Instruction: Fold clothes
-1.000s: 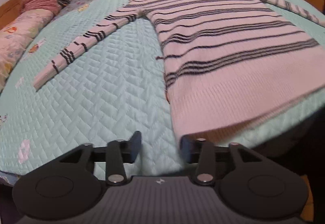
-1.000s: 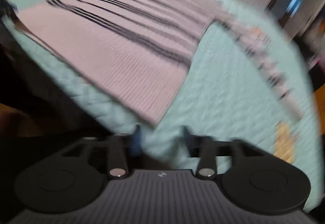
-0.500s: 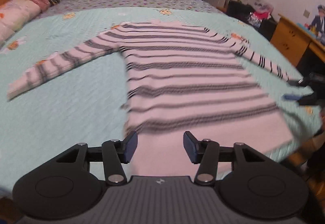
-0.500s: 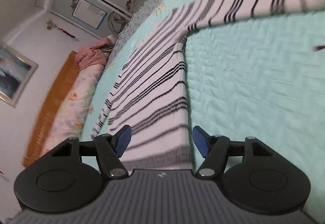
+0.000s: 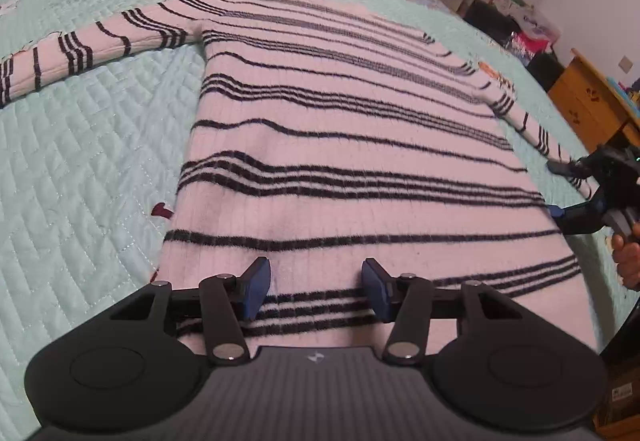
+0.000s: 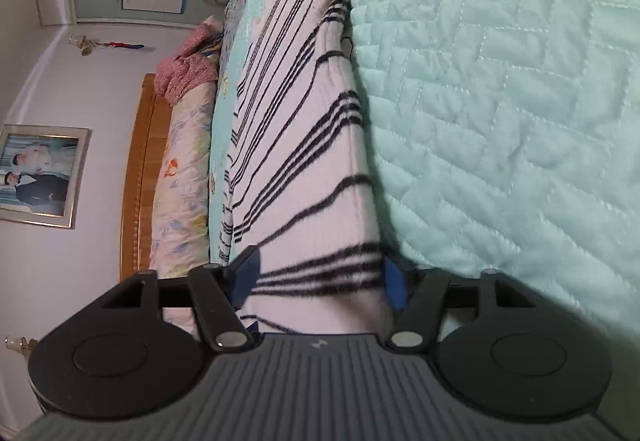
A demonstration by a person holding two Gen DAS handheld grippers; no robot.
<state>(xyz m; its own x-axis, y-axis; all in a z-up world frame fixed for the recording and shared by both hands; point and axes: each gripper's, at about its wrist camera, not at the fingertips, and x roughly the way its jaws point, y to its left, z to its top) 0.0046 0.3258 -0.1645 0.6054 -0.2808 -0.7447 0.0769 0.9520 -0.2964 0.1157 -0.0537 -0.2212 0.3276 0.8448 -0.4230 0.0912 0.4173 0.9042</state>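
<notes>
The striped sweater (image 5: 344,145) lies spread flat on the quilted bedspread (image 5: 92,169), both sleeves out to the sides. Your left gripper (image 5: 316,287) hovers over the hem with fingers wide, holding nothing. Your right gripper (image 6: 320,277), turned on its side, has its wide-set fingers straddling the sweater's side edge near the hem, not yet closed. This looks like grasping for a fold; closing on the edge seems to come next

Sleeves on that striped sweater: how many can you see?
2. One sleeve stretches left across the quilt; the other sleeve runs right toward the far hand-held gripper, its cuff partly hidden.
</notes>
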